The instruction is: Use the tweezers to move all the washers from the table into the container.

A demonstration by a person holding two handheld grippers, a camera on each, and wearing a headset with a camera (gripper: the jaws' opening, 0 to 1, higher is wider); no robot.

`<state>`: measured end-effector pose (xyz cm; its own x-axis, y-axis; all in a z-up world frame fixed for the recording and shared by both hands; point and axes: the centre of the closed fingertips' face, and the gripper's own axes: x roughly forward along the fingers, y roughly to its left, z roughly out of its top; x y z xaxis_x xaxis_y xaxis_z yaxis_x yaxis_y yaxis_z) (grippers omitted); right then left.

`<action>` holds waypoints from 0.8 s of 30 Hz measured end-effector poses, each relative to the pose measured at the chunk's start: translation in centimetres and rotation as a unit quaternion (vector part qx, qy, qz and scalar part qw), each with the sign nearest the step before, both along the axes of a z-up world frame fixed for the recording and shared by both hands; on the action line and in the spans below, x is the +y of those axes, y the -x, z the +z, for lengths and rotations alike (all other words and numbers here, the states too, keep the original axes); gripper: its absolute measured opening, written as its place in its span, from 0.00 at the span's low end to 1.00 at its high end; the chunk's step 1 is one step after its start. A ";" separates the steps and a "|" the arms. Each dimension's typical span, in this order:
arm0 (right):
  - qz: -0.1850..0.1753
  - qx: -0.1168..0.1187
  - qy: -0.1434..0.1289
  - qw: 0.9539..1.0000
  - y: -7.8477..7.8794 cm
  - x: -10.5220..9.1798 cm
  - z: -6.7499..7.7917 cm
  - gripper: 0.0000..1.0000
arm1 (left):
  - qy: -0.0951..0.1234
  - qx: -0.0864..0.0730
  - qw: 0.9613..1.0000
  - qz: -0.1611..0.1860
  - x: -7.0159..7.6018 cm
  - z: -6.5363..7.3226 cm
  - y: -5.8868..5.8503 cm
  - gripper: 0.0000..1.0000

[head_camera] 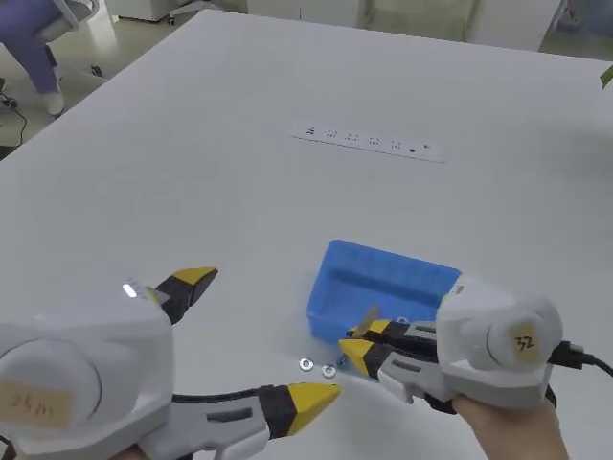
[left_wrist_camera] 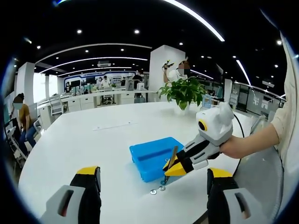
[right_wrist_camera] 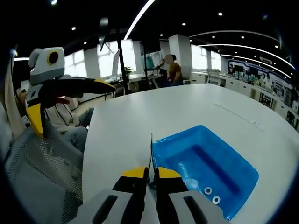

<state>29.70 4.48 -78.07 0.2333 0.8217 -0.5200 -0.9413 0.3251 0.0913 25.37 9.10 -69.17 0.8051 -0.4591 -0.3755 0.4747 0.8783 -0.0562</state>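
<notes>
right gripper (right_wrist_camera: pixel 150 172) clamped on tweezers (right_wrist_camera: pixel 151 149) | left gripper (left_wrist_camera: pixel 154 171) jaws wide apart, empty | washers (head_camera: pixel 306 364): two on table (head_camera: pixel 239 144), head view lower centre, just left of right jaw tips, beside bin (head_camera: pixel 383 278); two inside bin

So the bench (head_camera: pixel 192 144) is one big white top, pretty plain. A blue container (head_camera: pixel 383 278) sits on the near side of it, and two little washers (head_camera: pixel 306 364) lie close together just beside its near corner. Further back there's a long pale strip (head_camera: pixel 367 142) with dark marks, well apart from the container.
</notes>
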 end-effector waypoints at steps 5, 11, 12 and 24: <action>0.006 0.002 -0.002 1.000 0.0 0.2 0.1 0.03 | -0.003 0.001 1.000 0.001 0.2 -0.1 0.1 0.97; 0.023 -0.014 0.022 0.999 0.2 0.3 -0.1 0.03 | -0.006 0.004 1.000 0.002 0.3 -0.3 0.0 0.96; 0.030 -0.017 0.025 0.999 0.3 0.3 0.0 0.03 | -0.006 0.003 1.000 0.001 0.2 -0.2 0.0 0.96; 0.017 0.044 -0.047 0.998 1.4 -0.1 2.6 0.02 | -0.004 0.005 1.000 -0.003 0.0 -0.4 0.1 0.96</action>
<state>28.31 4.35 -75.44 0.1608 0.8744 -0.4578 -0.9389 0.2786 0.2023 25.30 9.08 -69.62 0.7981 -0.4607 -0.3884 0.4795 0.8759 -0.0538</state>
